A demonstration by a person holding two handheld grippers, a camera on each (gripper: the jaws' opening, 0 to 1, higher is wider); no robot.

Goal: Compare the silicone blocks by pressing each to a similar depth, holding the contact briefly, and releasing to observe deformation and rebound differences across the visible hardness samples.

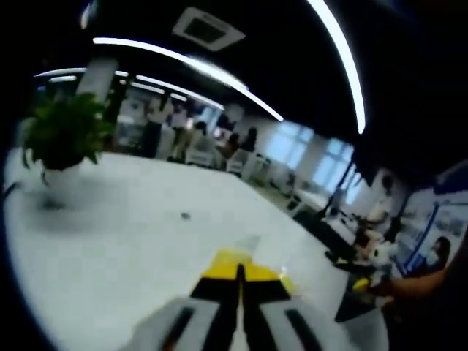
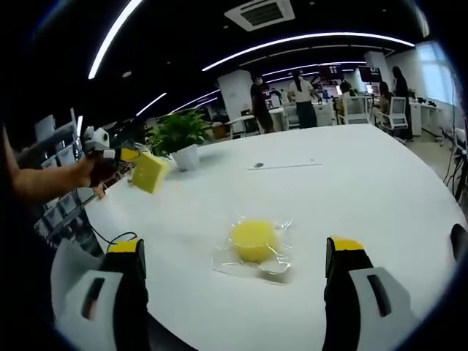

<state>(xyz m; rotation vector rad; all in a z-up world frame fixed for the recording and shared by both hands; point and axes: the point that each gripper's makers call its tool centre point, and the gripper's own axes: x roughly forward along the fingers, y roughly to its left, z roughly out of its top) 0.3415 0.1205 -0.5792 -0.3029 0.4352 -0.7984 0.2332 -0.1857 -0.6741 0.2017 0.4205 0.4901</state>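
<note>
While jaws gape, yellow block [image 2: 254, 240] lies between — untouched.

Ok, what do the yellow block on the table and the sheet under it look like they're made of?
The yellow block looks like matte, opaque silicone or foam with softly rounded edges. The sheet under it seems to be thin clear plastic film: glossy, crinkled, with the white table showing through.

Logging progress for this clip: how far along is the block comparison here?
Done: nothing I can confirm. In hand: the left gripper holds a yellow block in the air, its jaws closed on it. Left: the round yellow sample lies in its clear wrapper on the white table, untouched, between the open right gripper jaws.
</note>
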